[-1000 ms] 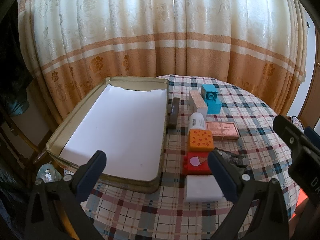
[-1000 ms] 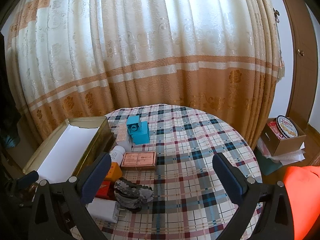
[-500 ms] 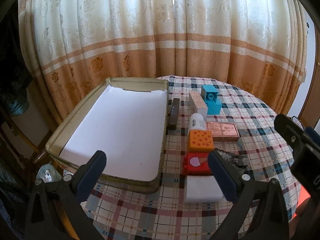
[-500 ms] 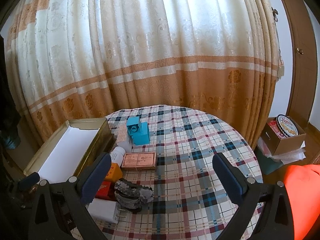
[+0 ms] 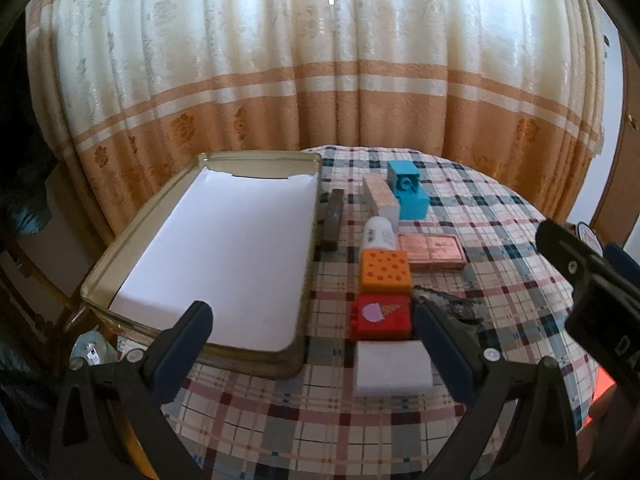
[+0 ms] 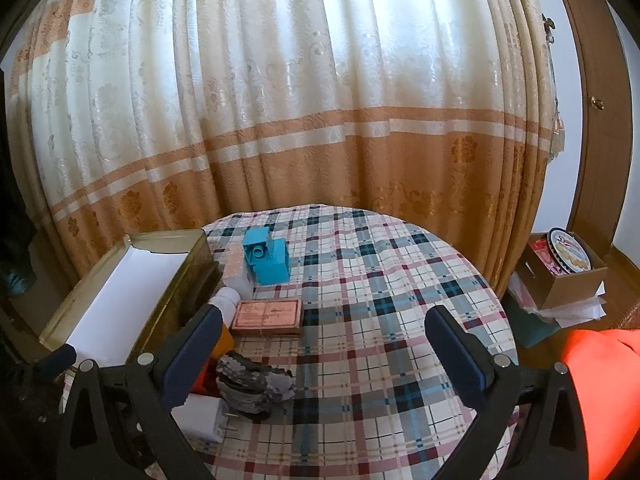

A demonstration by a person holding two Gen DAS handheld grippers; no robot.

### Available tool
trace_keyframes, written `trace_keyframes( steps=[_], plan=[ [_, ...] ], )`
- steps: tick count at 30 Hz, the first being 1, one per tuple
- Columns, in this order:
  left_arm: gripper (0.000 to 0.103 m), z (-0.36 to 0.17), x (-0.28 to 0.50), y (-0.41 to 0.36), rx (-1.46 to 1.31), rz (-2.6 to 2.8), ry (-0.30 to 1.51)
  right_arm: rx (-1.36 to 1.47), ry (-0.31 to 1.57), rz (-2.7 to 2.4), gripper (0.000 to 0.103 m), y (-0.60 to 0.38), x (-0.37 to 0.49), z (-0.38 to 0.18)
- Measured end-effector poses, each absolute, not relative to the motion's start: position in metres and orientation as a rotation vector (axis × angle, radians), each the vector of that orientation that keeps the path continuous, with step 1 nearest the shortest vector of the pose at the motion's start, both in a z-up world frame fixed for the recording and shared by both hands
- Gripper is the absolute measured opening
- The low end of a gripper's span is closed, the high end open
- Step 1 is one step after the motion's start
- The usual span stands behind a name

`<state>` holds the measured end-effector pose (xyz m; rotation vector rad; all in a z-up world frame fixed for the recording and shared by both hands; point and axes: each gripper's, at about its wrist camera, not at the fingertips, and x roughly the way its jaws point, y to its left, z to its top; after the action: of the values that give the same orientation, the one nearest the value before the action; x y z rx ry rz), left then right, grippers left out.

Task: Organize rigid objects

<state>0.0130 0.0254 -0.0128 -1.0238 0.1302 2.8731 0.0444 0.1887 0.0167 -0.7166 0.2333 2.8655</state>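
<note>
The left gripper (image 5: 314, 336) was held with its jaws spread wide and nothing between them. The right gripper (image 6: 322, 340) was likewise fully released and empty.

Ahead of the left gripper's left finger, a rectangular gold-coloured metal tin (image 5: 192, 236) lined with white paper was seen on the round table covered with a plaid cloth (image 5: 500, 216). Between the left gripper's fingers, a row of rigid objects was laid out beside the tin: a white rectangular block (image 5: 392, 368) nearest, then a red toy brick with an ice-cream picture (image 5: 381, 316), an orange dotted brick (image 5: 385, 271), a white cylindrical bottle (image 5: 378, 233), a tan-topped box (image 5: 380, 199) and a turquoise plastic block (image 5: 408, 190) farthest. A flat copper-coloured box (image 5: 432, 250) lay right of the bottle. A dark grey crumpled item (image 6: 252, 380) lay just ahead of the right gripper's left finger. A dark flat object (image 5: 332, 220) lay against the tin's right wall.
</note>
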Motion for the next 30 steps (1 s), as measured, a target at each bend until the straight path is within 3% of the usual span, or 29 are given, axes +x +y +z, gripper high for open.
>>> trace_keyframes(
  steps=[20, 30],
  plan=[
    [0.1, -0.03, 0.045, 0.103, -1.047, 2.621, 0.389, -0.716, 0.191, 2.742, 0.102, 0.245, 0.067, 0.003],
    [0.1, -0.046, 0.005, 0.086, -1.245, 2.648, 0.214, -0.732, 0.264, 2.724, 0.102, 0.261, 0.067, -0.001]
  ],
)
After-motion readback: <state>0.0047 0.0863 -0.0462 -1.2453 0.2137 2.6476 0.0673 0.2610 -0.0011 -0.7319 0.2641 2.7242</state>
